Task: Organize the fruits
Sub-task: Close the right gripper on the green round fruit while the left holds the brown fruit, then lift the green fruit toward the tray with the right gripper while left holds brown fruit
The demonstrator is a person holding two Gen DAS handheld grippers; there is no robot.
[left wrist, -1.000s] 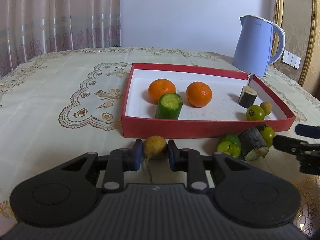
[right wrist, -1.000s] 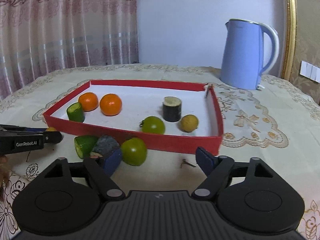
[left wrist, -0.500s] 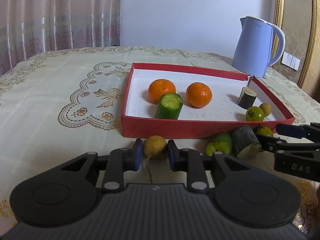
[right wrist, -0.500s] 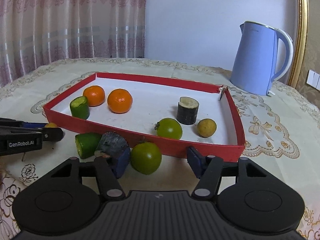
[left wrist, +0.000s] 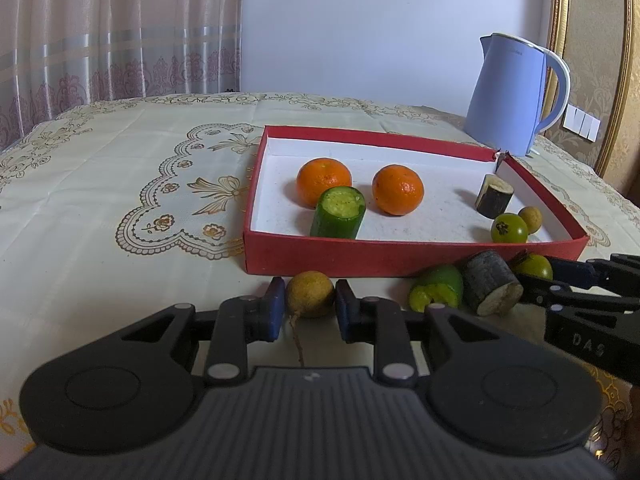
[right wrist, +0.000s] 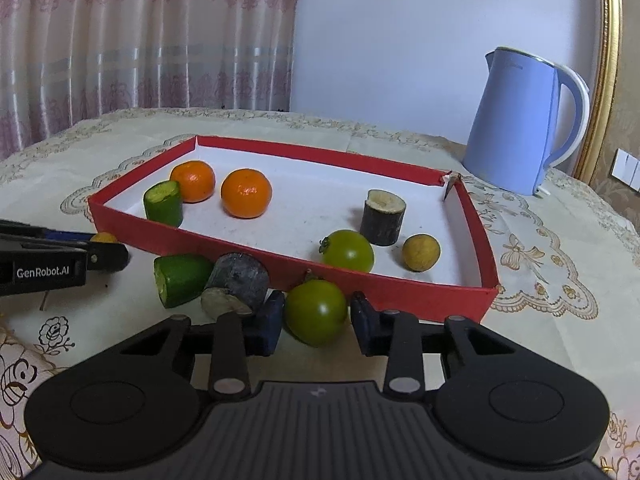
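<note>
tablecloth [left wrist: 120, 184] fruit lay ahead: your left tongs [left wrist: 310, 305] clamped the longan [left wrist: 310, 294], right tongs [right wrist: 318, 314] were just closing around the green tomato [right wrist: 315, 311] for boxing.

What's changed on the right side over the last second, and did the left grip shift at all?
The right gripper moved in on the green tomato lying outside the red tray, and its jaws have just been closing around it. The left gripper kept its hold on the small yellow fruit. Fruits in the tray stayed put.
</note>
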